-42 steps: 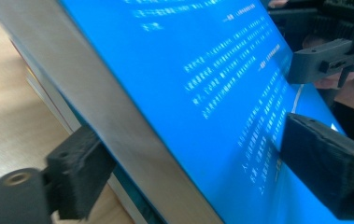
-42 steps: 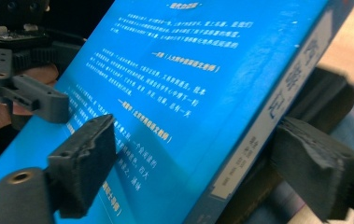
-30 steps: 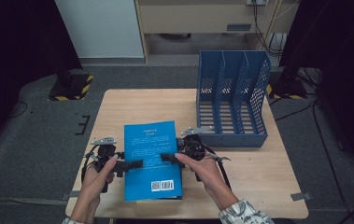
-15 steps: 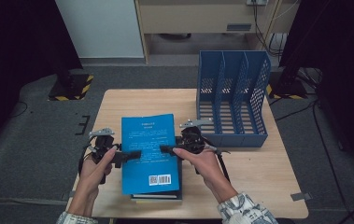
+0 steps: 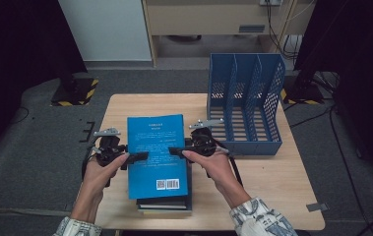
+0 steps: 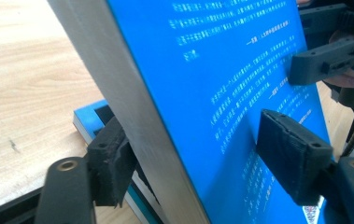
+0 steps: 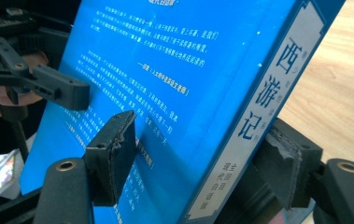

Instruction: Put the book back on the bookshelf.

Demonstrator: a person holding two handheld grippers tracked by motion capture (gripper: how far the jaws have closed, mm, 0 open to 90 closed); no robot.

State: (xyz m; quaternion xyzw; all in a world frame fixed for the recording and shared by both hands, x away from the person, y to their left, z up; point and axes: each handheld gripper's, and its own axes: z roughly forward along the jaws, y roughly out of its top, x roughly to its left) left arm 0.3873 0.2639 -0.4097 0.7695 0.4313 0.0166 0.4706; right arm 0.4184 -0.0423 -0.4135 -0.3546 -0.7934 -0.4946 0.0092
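Gripping the blue book from both sides, you hold it clear of the stack beneath. Your left gripper has just been closing and pinches its page edge between its jaws; your right gripper, likewise closing, clamps the spine edge between its own.

A blue book fills the frame's centre, spine at right. The right gripper clamps its lower edge; the left gripper bites at upper left.
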